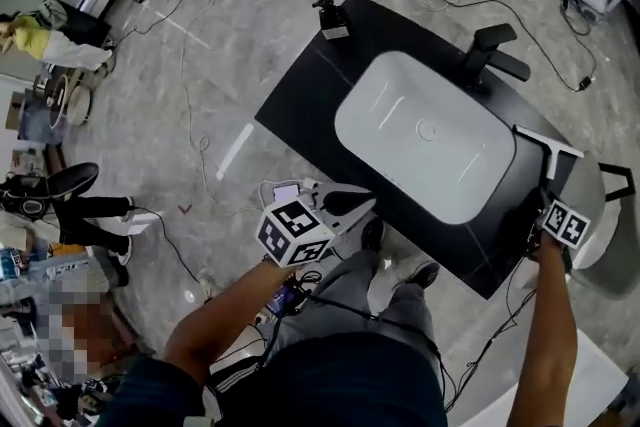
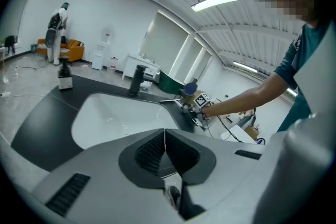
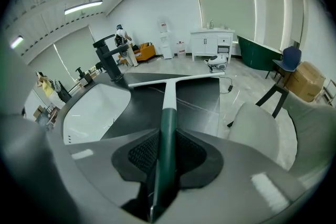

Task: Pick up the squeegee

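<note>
Gripping the squeegee (image 3: 168, 113) by its dark green handle, my right gripper (image 3: 167, 152) has both pads pressed against the handle's sides. The handle runs straight out from between my jaws to a white neck and a long white blade set crosswise. That blade hangs over the right end of the black counter (image 1: 300, 105), just past the right rim of the white sink (image 1: 385, 100). I cannot tell whether the blade touches the counter top. My right gripper points steeply down at that right end, with its marker cube towards me.

My left gripper (image 2: 165, 147) has its jaws together, ridged pads meeting in a thin seam with nothing between them. It sits at the counter's near edge, about midway along, well apart from the squeegee, and looks across the sink towards my right arm.

On the far edge behind the sink stands a black faucet (image 1: 490, 55), and a small dark bottle (image 1: 333, 18) stands at the far left corner. A grey chair (image 3: 254, 123) sits off the right end, and cables (image 1: 190, 95) trail over the pale floor (image 1: 230, 5) around the counter
</note>
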Demonstrator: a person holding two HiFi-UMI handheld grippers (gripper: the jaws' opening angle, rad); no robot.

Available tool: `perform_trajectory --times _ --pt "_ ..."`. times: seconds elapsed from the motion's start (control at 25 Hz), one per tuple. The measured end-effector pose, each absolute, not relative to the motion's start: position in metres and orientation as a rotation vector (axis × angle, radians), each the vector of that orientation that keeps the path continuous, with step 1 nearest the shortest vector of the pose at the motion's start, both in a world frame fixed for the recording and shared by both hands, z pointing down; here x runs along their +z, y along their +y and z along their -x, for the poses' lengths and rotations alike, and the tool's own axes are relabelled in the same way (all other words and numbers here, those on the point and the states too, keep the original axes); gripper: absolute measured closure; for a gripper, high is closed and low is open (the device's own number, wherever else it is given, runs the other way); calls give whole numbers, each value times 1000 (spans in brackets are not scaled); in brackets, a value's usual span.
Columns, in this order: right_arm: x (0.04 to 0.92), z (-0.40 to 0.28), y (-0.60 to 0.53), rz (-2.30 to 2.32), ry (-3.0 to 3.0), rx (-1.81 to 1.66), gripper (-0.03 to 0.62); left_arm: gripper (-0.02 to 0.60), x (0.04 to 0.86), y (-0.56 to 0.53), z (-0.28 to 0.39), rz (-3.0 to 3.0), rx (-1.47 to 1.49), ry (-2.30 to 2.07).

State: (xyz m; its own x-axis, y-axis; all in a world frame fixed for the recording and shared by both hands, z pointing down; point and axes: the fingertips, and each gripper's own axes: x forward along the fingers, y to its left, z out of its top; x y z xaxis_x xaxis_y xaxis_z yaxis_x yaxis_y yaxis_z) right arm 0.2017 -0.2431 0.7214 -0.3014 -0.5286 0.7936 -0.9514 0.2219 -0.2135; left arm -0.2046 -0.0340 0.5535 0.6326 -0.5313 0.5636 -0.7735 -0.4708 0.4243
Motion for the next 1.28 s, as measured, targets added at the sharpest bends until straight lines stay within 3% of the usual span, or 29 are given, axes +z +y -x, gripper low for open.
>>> perform_trajectory --times 0.24,0.52,1.28 --pt "724 -200 -237 -1371 -1882 978 491 578 552 5 325 -2027 483 -1295" --pt "725 -192 -236 -1323 -1849 983 491 577 547 64 403 -1853 418 -1544" --pt "725 -188 -231 -1252 -1772 971 488 577 532 73 391 -1879 342 -1620"
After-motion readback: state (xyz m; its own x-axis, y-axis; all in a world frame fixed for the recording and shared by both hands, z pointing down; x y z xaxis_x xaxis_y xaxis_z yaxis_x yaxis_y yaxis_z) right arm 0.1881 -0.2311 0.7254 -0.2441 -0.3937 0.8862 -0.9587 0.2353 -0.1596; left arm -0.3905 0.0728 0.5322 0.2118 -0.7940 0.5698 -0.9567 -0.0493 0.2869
